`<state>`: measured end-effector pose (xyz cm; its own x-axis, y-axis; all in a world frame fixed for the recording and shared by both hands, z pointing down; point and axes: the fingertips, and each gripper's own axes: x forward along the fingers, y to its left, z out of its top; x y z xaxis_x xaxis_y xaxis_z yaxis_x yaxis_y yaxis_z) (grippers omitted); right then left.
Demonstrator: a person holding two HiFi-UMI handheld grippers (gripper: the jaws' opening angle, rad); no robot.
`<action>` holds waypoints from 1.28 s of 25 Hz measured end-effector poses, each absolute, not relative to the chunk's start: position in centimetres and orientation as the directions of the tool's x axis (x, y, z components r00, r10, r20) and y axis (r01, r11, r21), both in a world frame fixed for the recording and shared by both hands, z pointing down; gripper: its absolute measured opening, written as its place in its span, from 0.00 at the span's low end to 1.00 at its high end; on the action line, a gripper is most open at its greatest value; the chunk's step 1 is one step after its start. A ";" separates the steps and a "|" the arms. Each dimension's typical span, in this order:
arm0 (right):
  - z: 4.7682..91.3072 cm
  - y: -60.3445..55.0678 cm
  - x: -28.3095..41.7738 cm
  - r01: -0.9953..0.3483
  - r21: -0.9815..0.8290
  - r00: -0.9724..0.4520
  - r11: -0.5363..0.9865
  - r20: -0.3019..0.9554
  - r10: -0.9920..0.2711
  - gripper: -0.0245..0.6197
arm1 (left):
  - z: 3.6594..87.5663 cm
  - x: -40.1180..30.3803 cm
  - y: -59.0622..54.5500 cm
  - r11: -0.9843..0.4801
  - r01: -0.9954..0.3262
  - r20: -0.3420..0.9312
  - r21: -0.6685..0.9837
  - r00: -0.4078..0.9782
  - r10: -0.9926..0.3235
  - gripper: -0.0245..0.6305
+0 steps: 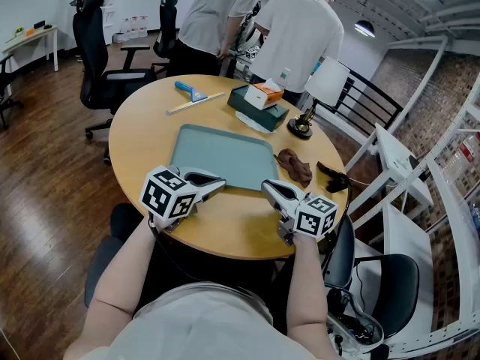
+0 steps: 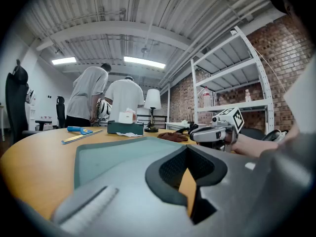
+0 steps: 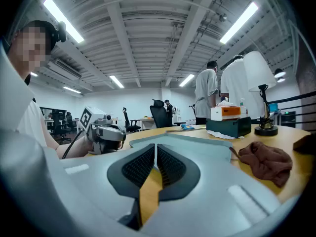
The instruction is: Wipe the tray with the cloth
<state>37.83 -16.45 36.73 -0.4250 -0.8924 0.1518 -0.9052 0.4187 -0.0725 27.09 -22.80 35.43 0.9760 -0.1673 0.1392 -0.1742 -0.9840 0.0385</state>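
A teal tray [image 1: 225,156] lies in the middle of the round wooden table [image 1: 142,137]. To the right of the tray, on the bare wood, is a crumpled brown cloth [image 1: 295,166]. My left gripper [image 1: 218,183] rests at the tray's near left corner, shut and holding nothing. At the near right corner my right gripper [image 1: 268,187] is likewise shut and holds nothing. The left gripper view looks over the left gripper [image 2: 187,151] and across the tray [image 2: 113,157] to the cloth [image 2: 173,137]. In the right gripper view the cloth [image 3: 266,162] lies just right of the right gripper [image 3: 155,147].
At the back of the table are a tissue box on a dark green box [image 1: 259,100], a desk lamp [image 1: 315,96], a blue-handled tool [image 1: 191,91] and a long stick [image 1: 195,103]. A black object [image 1: 334,177] lies by the right edge. Two people [image 1: 300,28] stand behind the table, near office chairs [image 1: 97,51].
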 end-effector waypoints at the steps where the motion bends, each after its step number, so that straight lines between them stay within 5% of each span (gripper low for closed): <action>1: 36.6 -16.5 37.9 -0.906 -0.072 -0.424 0.418 0.150 -0.893 0.06 | 35.3 27.2 -22.9 -0.984 -0.173 0.138 0.037 0.976 -0.167 0.04; 32: 36.5 -16.6 37.9 -0.905 -0.070 -0.425 0.420 0.147 -0.893 0.04 | 35.1 27.2 -22.9 -0.984 -0.174 0.137 0.032 0.976 -0.168 0.04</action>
<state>37.93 -16.55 36.47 -0.4254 -0.8930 0.1466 -0.9050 0.4197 -0.0697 27.22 -22.88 35.12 0.9762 -0.1679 0.1371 -0.1737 -0.9843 0.0316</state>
